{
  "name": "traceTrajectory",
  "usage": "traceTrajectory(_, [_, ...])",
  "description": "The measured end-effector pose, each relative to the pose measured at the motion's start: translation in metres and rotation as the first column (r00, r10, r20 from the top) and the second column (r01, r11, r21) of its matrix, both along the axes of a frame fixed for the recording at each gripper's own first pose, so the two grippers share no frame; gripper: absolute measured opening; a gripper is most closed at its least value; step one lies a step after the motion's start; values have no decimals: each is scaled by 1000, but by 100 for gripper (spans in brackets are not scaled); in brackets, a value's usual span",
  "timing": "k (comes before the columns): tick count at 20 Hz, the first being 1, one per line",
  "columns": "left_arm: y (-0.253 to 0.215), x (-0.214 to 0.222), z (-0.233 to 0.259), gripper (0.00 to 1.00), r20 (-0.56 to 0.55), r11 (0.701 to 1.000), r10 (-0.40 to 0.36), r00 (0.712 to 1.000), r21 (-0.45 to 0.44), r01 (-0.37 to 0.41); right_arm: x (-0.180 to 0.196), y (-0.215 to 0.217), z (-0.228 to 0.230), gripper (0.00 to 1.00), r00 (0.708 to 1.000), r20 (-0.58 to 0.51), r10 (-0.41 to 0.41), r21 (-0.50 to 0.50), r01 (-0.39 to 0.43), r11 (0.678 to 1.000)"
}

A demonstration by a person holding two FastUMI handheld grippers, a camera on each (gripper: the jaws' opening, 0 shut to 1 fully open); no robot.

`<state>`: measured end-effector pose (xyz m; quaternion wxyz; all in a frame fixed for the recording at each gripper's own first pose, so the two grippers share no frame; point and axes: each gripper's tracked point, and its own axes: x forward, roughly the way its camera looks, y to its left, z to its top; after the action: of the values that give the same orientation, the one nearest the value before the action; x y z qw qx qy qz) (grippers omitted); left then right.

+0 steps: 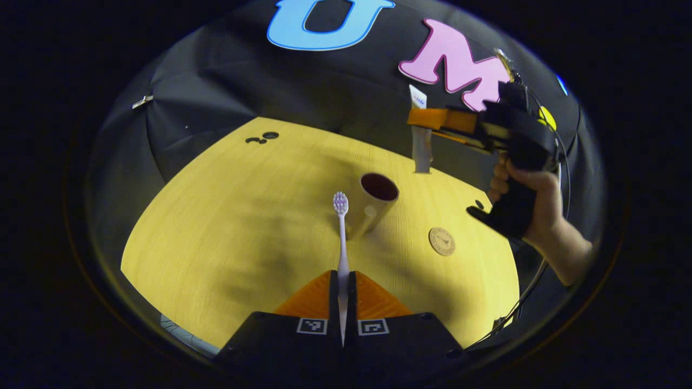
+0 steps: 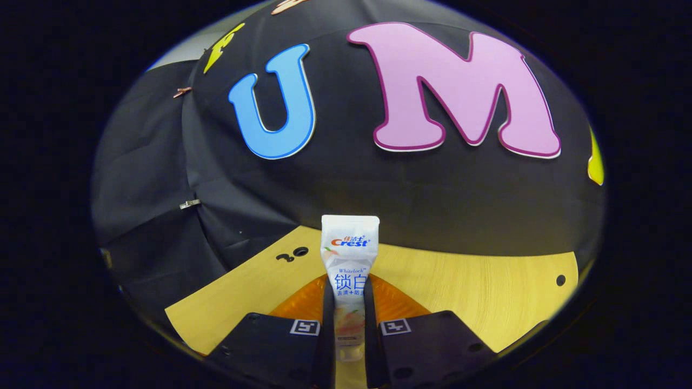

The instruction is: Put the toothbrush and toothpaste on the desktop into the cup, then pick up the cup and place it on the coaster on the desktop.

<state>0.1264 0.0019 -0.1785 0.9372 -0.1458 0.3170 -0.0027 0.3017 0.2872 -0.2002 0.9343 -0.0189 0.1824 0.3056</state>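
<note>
Both pickups were done — the left claw (image 1: 343,292) clenched the toothbrush (image 1: 341,237) just short of the empty cup (image 1: 373,208), the right claw (image 2: 349,302) gripped the toothpaste (image 2: 348,259) aloft — with both insertions and the coaster (image 1: 441,241) placement left.

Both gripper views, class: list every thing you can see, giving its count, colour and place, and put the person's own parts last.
Desk: one, yellow wood grain, under everything.
Cup: one, beige with dark inside, mid-desk, nothing in it.
Coaster: one, round, tan, on the desk right of the cup, bare.
Toothbrush: one, white with a pale bristle head, held off the desk, head near the cup.
Toothpaste: one tube, white with print, held upright above the desk.
Left gripper: jaws shut on the toothbrush.
Right gripper: jaws shut on the toothpaste.
Hand: one, holding the right gripper.
</note>
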Motion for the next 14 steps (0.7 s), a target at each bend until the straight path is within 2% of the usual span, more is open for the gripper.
traceTrajectory(4, [7, -3, 38, 6, 96, 999, 19, 995, -43, -15, 6, 18, -20, 25, 998, 44, 34, -10, -33, 999])
traceTrajectory(6, [7, -4, 52, 6, 137, 998, 27, 990, -63, -19, 8, 19, -36, 25, 999, 30, 33, -6, -33, 999])
traceTrajectory(9, [11, -2, 61, 6, 175, 996, 46, 983, -81, -32, 7, 18, -60, 25, 999, -3, 42, 3, -42, 999])
traceTrajectory(14, [14, -7, 55, 6, 202, 994, 51, 978, -106, -31, 1, 24, -81, 27, 995, 36, 90, -22, -89, 996])
